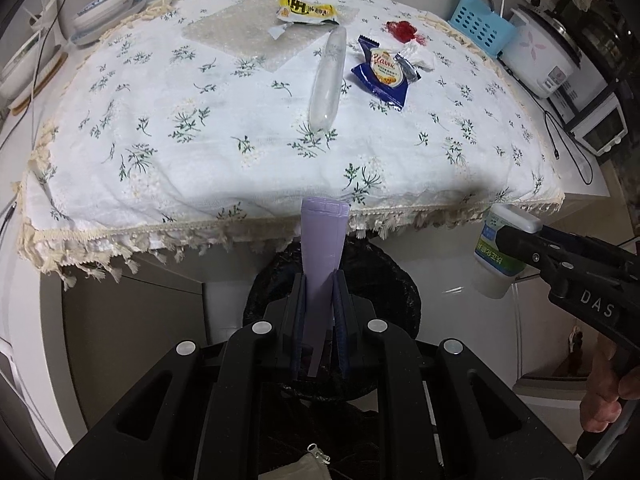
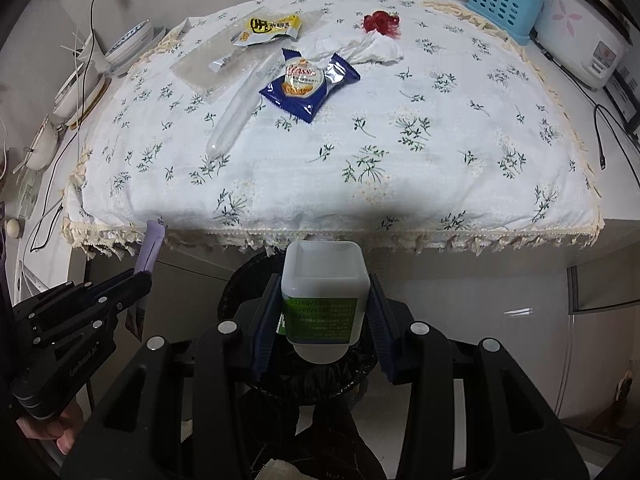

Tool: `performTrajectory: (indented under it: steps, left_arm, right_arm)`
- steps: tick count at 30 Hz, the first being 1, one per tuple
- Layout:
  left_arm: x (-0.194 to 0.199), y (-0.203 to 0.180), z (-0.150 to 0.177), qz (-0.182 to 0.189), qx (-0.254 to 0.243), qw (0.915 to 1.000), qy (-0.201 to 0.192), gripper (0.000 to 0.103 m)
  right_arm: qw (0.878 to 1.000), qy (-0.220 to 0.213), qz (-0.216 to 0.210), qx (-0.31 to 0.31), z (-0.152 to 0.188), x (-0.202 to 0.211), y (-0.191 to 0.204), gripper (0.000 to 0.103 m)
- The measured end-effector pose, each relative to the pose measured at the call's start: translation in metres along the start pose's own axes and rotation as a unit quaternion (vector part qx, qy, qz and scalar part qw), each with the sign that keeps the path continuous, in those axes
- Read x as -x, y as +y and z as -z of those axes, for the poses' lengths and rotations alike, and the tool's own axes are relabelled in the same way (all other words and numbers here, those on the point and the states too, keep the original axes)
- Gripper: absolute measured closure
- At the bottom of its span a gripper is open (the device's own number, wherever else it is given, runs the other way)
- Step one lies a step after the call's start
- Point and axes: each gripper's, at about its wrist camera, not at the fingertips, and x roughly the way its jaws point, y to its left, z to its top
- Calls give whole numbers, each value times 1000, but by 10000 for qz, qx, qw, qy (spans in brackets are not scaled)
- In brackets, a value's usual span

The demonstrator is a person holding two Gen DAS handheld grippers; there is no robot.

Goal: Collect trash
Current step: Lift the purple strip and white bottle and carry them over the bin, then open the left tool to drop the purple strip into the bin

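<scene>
A flat lilac wrapper (image 1: 323, 264) is pinched between the nearly closed fingers of the left hand-held gripper (image 1: 322, 304), and a white plastic bottle with a green label (image 2: 323, 300) is clamped across its body by the half-open right hand-held gripper (image 2: 323, 312). Both are held below the fringed edge of the surface (image 2: 360, 184), over a black-lined trash bin (image 1: 392, 280). The wrapper is judged light and limp, so a pinch low on its length is enough. The bottle looks empty and light, but its smooth sides could slip, so the grip across its flat faces suits it. Left on the floral cloth are a yellow snack packet (image 1: 306, 10), a blue biscuit wrapper (image 1: 382, 74), a clear plastic tube (image 1: 328, 80), a crumpled white tissue (image 2: 372, 50) beside a red scrap (image 2: 380, 22), and a sheet of bubble wrap (image 1: 240, 36). The films would be best pinched at a raised edge. The tube is likely slippery and prone to rolling, so it would be best taken across its middle.
</scene>
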Motion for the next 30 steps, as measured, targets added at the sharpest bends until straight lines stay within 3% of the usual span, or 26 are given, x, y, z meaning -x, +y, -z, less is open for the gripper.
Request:
performTrajectory:
  steps: [21, 30]
  left_arm:
    - [-88, -13, 38, -328, -621, 9952, 680, 90]
    - [-127, -27, 47, -373, -902, 9917, 838, 90]
  right_arm:
    - [9986, 475, 97, -207, 43, -78, -21, 63]
    - [9977, 488, 222, -413, 57, -78, -43, 63]
